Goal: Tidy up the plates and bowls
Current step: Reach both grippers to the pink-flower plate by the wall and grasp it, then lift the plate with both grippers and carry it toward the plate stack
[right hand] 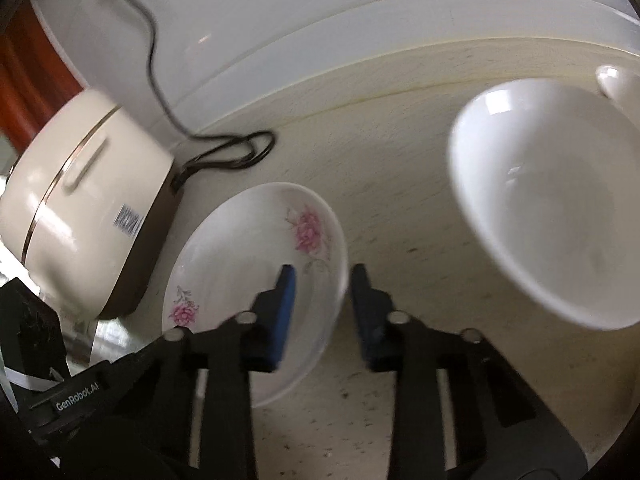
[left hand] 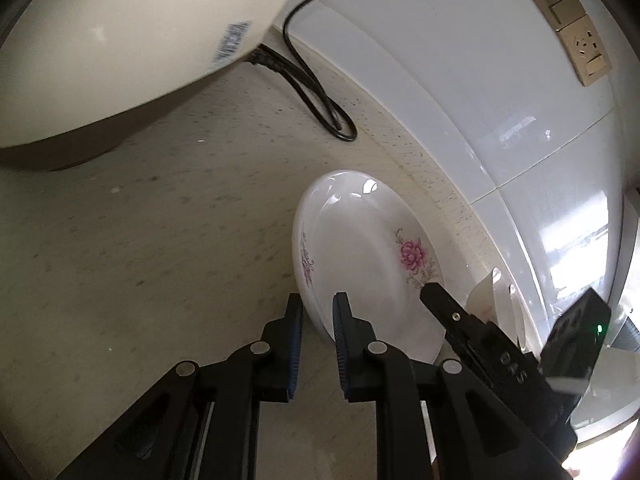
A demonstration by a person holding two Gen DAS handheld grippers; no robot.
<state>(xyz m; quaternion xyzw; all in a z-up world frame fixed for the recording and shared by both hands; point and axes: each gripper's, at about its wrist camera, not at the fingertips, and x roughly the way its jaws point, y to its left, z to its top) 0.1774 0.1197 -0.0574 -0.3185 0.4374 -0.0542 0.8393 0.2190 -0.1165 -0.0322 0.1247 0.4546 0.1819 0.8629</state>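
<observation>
A: So, both grippers are on the one white ceramic plate with pink flower prints [left hand: 360, 256]. The left gripper [left hand: 318, 312] has its blue pads nearly together, nipped on the plate's left rim. The right gripper [right hand: 322, 284] straddles the opposite rim with a somewhat wider gap, one pad inside the plate and one outside; its picture is blurred, so I judge it gripping rather than see it plainly.

B: Where does the plate sit?

A: Tilted, near the white tiled wall [left hand: 460, 92], over the speckled beige tabletop [left hand: 140, 240], just beside the cream rice cooker [right hand: 84, 216].

B: What could go wrong?

A: I'd say a glossy rim held by narrow pads could slip if the two hands pull apart or twist unevenly. The plate could also swing into the rice cooker, or snag the black power cord [left hand: 316, 92] looped on the tabletop.

B: And the count?

A: One flowered plate, one large plain white bowl [right hand: 552, 200] well to the right, and the edge of a second white dish [right hand: 618, 80] behind it, too cropped to name. One cooker, one cord, two beige wall sockets [left hand: 568, 20]
</observation>
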